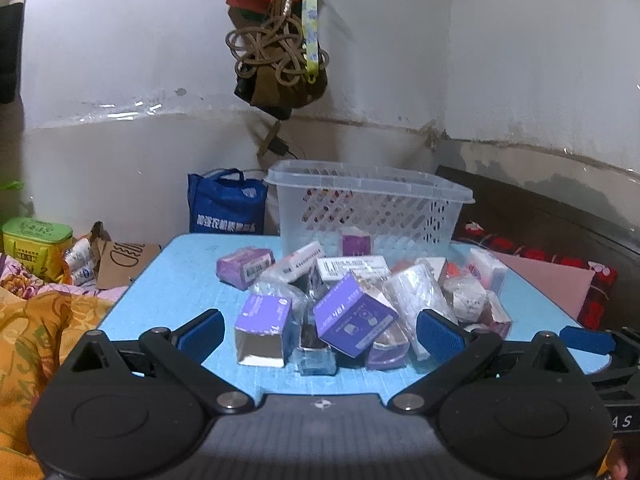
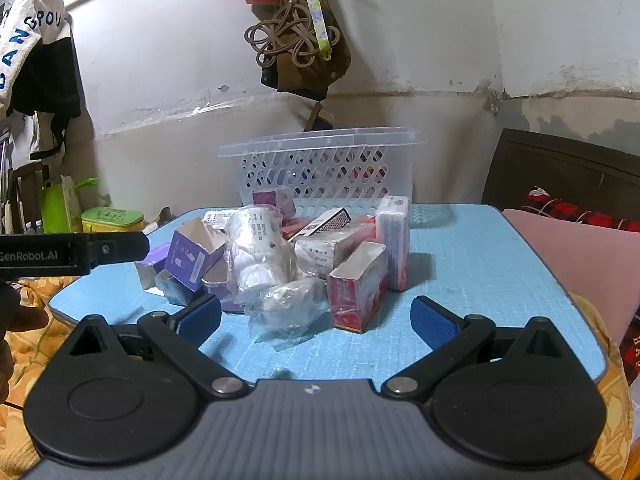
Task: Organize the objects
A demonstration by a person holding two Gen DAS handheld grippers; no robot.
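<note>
A pile of small boxes and plastic-wrapped packs lies on a light blue table [image 1: 180, 280], also in the right wrist view [image 2: 480, 264]. It includes purple boxes [image 1: 354, 320] [image 2: 192, 258], a red box [image 2: 358, 292] and clear wrapped bundles [image 2: 260, 256]. A clear perforated basket [image 1: 368, 208] [image 2: 324, 168] stands behind the pile at the table's far edge. My left gripper [image 1: 320, 332] is open and empty just in front of the pile. My right gripper [image 2: 316, 320] is open and empty, near the red box and a wrapped pack.
A blue bag [image 1: 226, 206] stands behind the table at left. A green tin [image 1: 36, 240] and cardboard [image 1: 128, 260] lie on bedding at left. A pink pillow [image 2: 580, 264] and a dark headboard [image 2: 560, 168] are at right. Bags hang on the wall [image 2: 296, 28].
</note>
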